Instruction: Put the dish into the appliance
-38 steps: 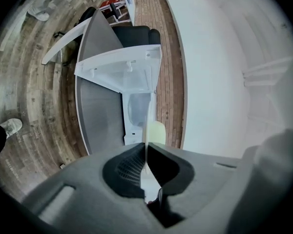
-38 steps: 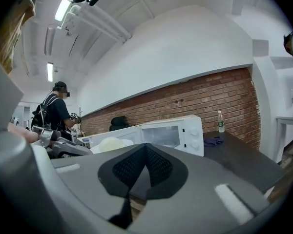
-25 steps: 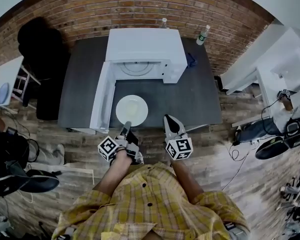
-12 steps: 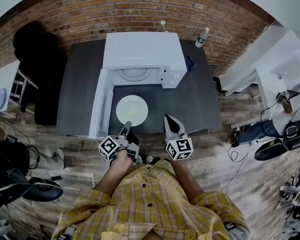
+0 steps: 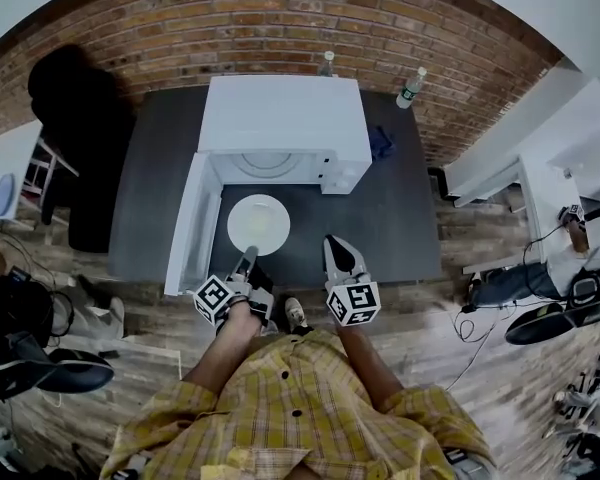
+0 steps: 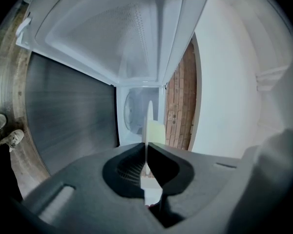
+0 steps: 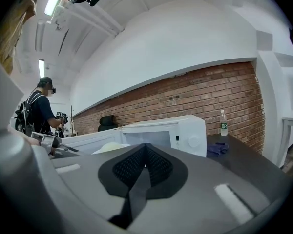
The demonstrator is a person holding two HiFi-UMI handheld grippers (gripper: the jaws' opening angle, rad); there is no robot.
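A white round dish (image 5: 258, 222) hangs level over the dark table (image 5: 400, 218), just in front of the white microwave (image 5: 280, 116). The microwave's door (image 5: 185, 228) stands swung open to the left, so the cavity (image 5: 272, 163) shows. My left gripper (image 5: 248, 259) is shut on the dish's near rim. In the left gripper view the dish (image 6: 147, 126) is edge-on between the jaws, with the cavity (image 6: 136, 108) straight ahead. My right gripper (image 5: 339, 256) is shut and empty, to the right of the dish, over the table's front edge.
Two bottles (image 5: 326, 63) (image 5: 408, 86) stand behind the microwave by the brick wall. A blue cloth (image 5: 380, 145) lies to its right. A black seat (image 5: 75, 98) stands at the table's left, white furniture (image 5: 540, 158) at the right. A person (image 7: 41, 113) stands far left.
Both grippers have moved forward toward the microwave, and the dish has travelled with the left one, closer to the open cavity.
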